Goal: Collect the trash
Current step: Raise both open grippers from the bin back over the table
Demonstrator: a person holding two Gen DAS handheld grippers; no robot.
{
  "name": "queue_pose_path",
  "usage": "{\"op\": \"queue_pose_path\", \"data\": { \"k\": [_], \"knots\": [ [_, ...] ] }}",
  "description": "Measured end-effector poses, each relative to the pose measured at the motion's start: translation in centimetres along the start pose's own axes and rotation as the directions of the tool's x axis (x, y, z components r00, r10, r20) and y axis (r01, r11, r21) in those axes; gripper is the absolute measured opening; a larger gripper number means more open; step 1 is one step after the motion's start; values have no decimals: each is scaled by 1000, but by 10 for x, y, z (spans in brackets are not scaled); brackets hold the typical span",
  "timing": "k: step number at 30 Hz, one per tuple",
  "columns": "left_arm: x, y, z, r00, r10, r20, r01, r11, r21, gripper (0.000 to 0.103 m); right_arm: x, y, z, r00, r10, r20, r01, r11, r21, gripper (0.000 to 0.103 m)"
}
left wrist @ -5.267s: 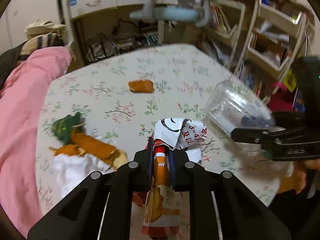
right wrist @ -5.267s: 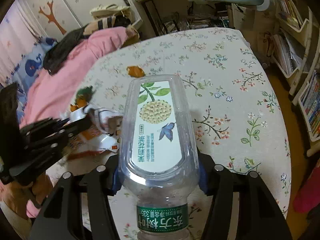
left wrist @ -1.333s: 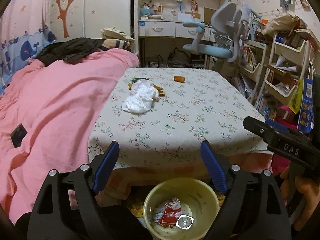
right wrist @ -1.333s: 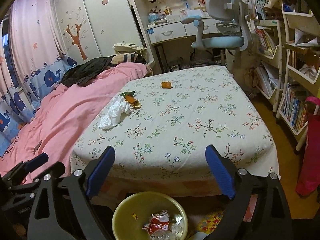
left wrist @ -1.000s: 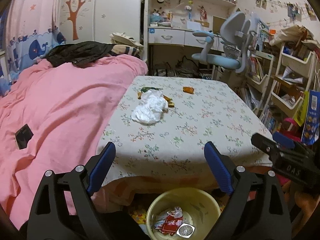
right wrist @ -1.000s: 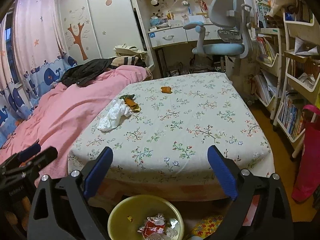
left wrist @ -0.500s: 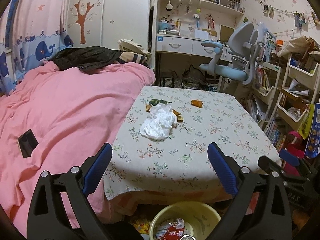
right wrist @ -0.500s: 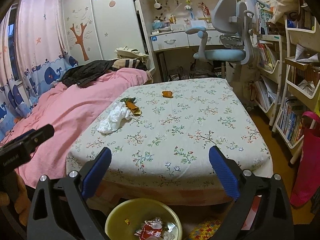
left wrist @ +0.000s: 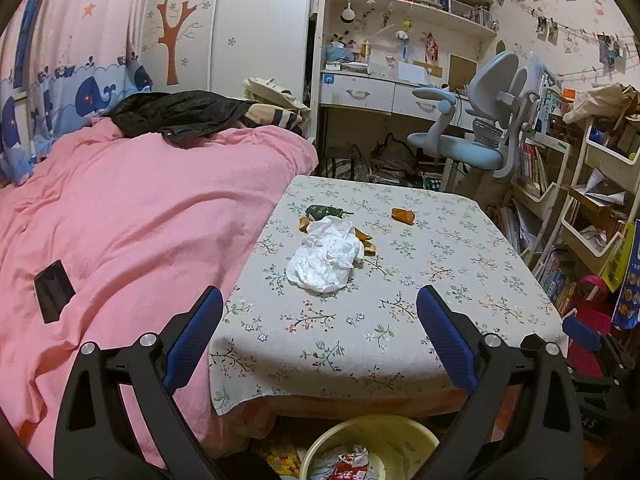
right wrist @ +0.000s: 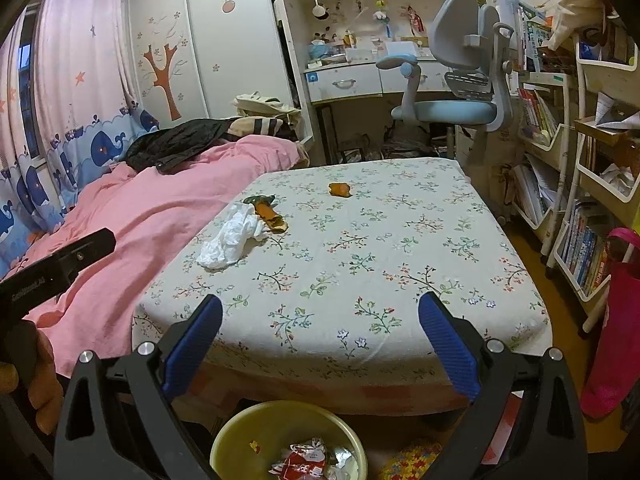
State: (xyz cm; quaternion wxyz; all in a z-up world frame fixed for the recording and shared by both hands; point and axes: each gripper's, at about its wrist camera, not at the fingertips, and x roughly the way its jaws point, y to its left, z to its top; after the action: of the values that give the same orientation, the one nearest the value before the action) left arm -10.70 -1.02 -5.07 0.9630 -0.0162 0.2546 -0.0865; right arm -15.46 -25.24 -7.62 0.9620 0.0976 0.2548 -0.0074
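bin (left wrist: 362, 436) lower now, half cropped

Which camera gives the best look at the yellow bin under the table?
The right wrist view. There the yellow bin shows most of its rim and the red wrapper inside. In the left wrist view the yellow bin is cut off by the bottom edge, so only its far rim and a little trash show.

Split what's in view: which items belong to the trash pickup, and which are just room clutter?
Job:
- white crumpled tissue
- orange wrapper beside it
- green wrapper
- small orange scrap
- yellow bin on the floor, trash already inside
- left gripper and right gripper, both open and empty

Lying about:
- pink quilt
- black jacket
- desk chair
- bookshelves
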Motion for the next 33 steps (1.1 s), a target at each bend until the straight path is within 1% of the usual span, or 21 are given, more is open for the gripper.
{"op": "queue_pose_path", "data": {
  "k": [9,18,24,28,30,33],
  "knots": [
    [9,2,6,1000,11,0,-11,1000,9,95,3,0,1,1000,3,-4,-3,1000,2,95],
    [34,19,28,999,51,-16,-52,999,-6,95,15,0,11,1000,5,-14,-5,1000,7,95],
    [66,22,35,996,49,-71,-50,999,-8,95,26,-1,19,999,19,-42,-19,1000,11,95],
    [94,13,38,993,41,-114,-37,999,36,95,35,-3,32,998,22,-51,-21,1000,10,95],
    [110,8,38,989,29,-146,-22,998,53,95,42,-3,41,998,14,-55,-14,1000,-3,95],
    [132,-2,39,983,29,-180,-14,996,90,95,52,-5,51,998,10,-69,-12,1000,-26,95]
  ]
}}
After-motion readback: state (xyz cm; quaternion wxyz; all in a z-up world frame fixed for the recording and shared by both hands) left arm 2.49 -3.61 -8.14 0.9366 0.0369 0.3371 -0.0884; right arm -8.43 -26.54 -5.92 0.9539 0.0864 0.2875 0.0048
